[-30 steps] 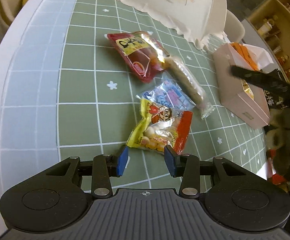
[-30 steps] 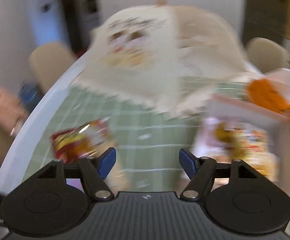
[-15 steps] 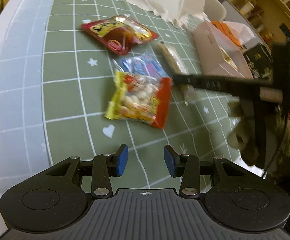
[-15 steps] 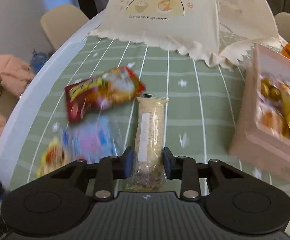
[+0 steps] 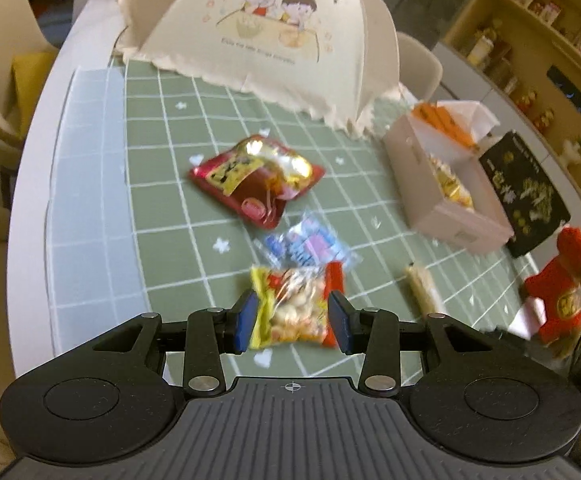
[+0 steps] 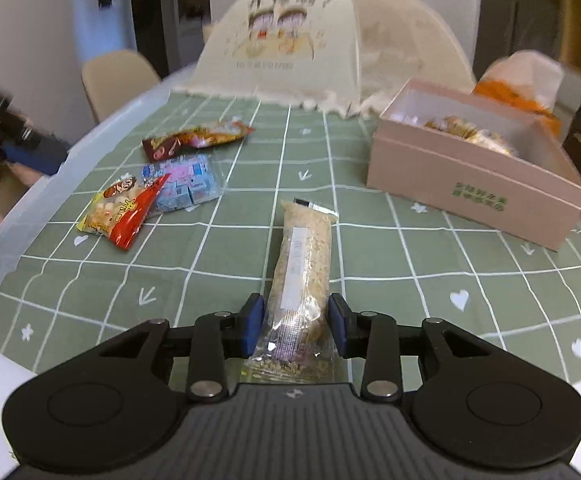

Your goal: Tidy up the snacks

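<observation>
A long clear-wrapped grain bar [image 6: 302, 264] runs forward from between the blue pads of my right gripper [image 6: 296, 328]. The pads touch both its sides, and the jaws are opening. The bar [image 5: 420, 286] also shows in the left wrist view, at the right. A yellow-red snack bag [image 6: 122, 212], a blue candy bag [image 6: 186, 184] and a red bag [image 6: 194, 140] lie on the green checked cloth at the left. My left gripper [image 5: 293, 322] hovers above the yellow-red bag [image 5: 290, 308], jaws narrowly apart and holding nothing.
An open pink box [image 6: 470, 184] with several snacks inside stands at the right, with a black box [image 5: 526, 192] beside it. A cream mesh food cover [image 6: 290, 40] fills the back of the table. A red plush toy [image 5: 562, 292] sits near the right edge. Chairs ring the table.
My right gripper closed on the grain bar and drew it away from the other snacks towards the table's near edge. My left gripper rose and pulled back, empty throughout.
</observation>
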Demonstrator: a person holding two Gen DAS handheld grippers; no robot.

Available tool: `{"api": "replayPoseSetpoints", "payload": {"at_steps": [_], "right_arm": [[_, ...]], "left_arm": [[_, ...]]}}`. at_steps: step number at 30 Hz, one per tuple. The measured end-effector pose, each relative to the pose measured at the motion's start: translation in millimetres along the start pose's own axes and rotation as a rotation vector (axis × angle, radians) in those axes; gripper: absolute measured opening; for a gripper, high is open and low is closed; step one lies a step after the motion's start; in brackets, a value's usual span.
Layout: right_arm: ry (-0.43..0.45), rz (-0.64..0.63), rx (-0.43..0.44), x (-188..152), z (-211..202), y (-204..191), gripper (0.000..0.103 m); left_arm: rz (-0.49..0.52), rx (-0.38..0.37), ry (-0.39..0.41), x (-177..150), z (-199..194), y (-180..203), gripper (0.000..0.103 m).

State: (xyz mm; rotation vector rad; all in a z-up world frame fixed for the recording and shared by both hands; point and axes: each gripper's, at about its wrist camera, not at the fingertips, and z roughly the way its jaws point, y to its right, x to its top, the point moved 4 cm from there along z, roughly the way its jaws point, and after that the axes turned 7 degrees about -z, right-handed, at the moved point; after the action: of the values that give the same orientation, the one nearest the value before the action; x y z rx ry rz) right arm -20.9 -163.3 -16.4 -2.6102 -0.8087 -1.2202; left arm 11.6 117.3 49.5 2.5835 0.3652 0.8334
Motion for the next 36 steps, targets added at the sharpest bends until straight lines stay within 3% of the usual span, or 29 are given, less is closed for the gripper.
{"api": "replayPoseSetpoints", "payload": {"at_steps": [9, 13, 16, 19, 24, 28, 31, 33, 36], "right_arm": [[0.020, 0.033, -0.044, 2.4, 9.2, 4.1, 0.064], [0.021, 0.033, -0.051, 1.9, 10.9, 3.2, 0.066], [0.023, 0.035, -0.050, 1.2, 10.8, 3.8, 0.066], [0.023, 0.036, -0.050, 1.1, 10.7, 4.0, 0.067], [0.023, 0.035, -0.047, 0.9, 10.5, 4.4, 0.067], [0.020, 0.028, -0.036, 1.5, 11.2, 2.8, 0.073], [0.016, 0.021, -0.029, 2.2, 12.5, 1.0, 0.076], [0.016, 0.020, -0.026, 2.4, 12.9, 0.4, 0.077], [0.016, 0.020, -0.026, 2.4, 13.2, -0.2, 0.077]], "left_arm": [[0.051, -0.026, -0.044, -7.1, 24.5, 27.7, 0.044], [0.057, 0.086, 0.006, -3.0, 38.3, 30.4, 0.044], [-0.004, 0.186, 0.027, 2.9, 52.9, 18.5, 0.044], [-0.059, 0.220, 0.024, 6.1, 68.5, 5.9, 0.044], [0.076, 0.164, -0.027, -3.2, 83.8, 30.3, 0.045], [0.224, 0.067, -0.146, -27.2, 91.1, 53.4, 0.045], [0.313, 0.063, -0.151, -44.3, 83.9, 64.8, 0.045], [0.274, 0.056, -0.134, -45.8, 76.8, 62.2, 0.045], [0.108, 0.078, -0.092, -27.4, 69.4, 43.7, 0.045]]}}
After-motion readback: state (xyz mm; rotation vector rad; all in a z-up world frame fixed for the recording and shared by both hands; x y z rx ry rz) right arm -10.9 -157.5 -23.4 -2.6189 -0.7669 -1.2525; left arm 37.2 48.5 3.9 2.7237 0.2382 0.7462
